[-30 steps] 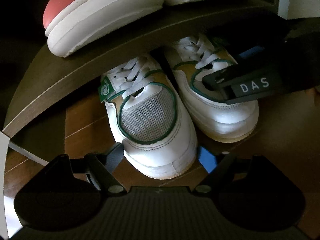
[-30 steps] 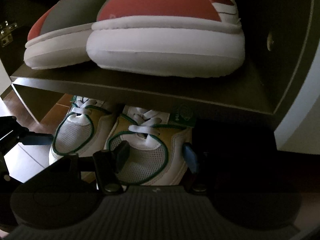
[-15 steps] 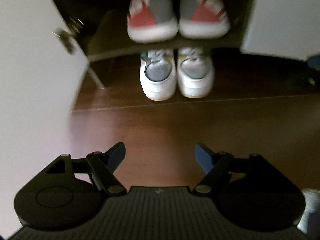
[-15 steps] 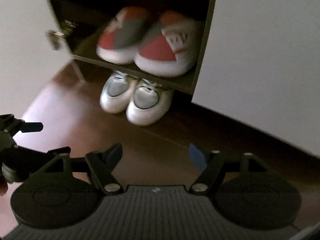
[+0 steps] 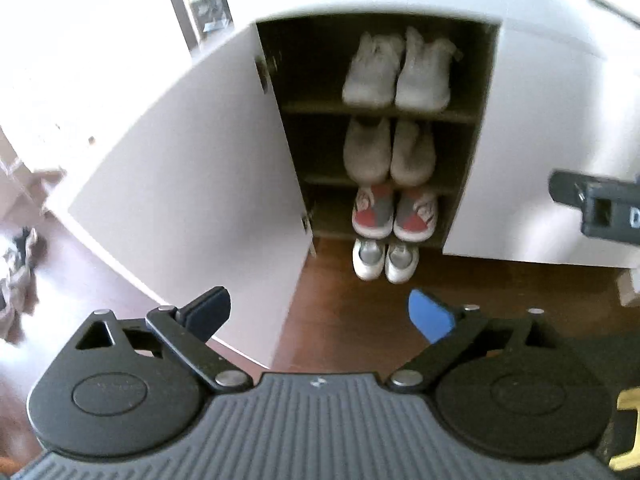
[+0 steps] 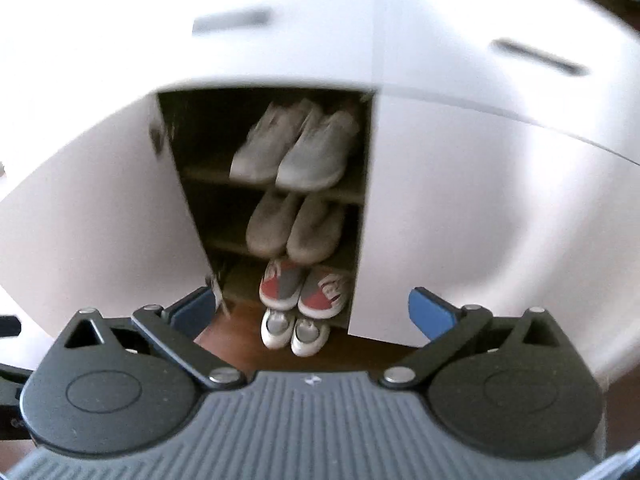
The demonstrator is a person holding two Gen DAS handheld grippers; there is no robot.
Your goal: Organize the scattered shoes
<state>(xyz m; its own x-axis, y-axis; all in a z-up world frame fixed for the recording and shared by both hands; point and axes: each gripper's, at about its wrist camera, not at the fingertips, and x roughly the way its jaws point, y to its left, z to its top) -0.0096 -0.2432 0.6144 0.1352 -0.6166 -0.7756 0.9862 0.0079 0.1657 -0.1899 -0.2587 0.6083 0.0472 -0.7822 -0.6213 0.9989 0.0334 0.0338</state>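
Both grippers hang well back from the white shoe cabinet (image 5: 168, 184), and both have just been opening: the left gripper (image 5: 320, 314) stands wide with nothing between its jaws, and the right gripper (image 6: 314, 312) is spread just as wide and empty too. In the open compartment, pairs are stacked toes-out: pale grey sneakers (image 5: 396, 70) on the top shelf, grey slip-ons (image 5: 390, 152) below them, red-and-grey shoes (image 5: 394, 214) on the lowest shelf, and white sneakers (image 5: 384, 260) on the wooden floor (image 5: 480, 300) beneath, side by side and touching. The left view alone shows the cabinet's open door swung out toward 9 o'clock, a crumpled heap (image 5: 18, 276) on the floor at the far 9 o'clock edge, and part of the right gripper's body at 3 o'clock. The right view alone shows two drawer handles (image 6: 230, 20) above the compartment, blurred, and the closed right door (image 6: 460, 208). In that view the left finger's pad (image 6: 192, 312) overlaps the lower edge of the open door at 8 o'clock.
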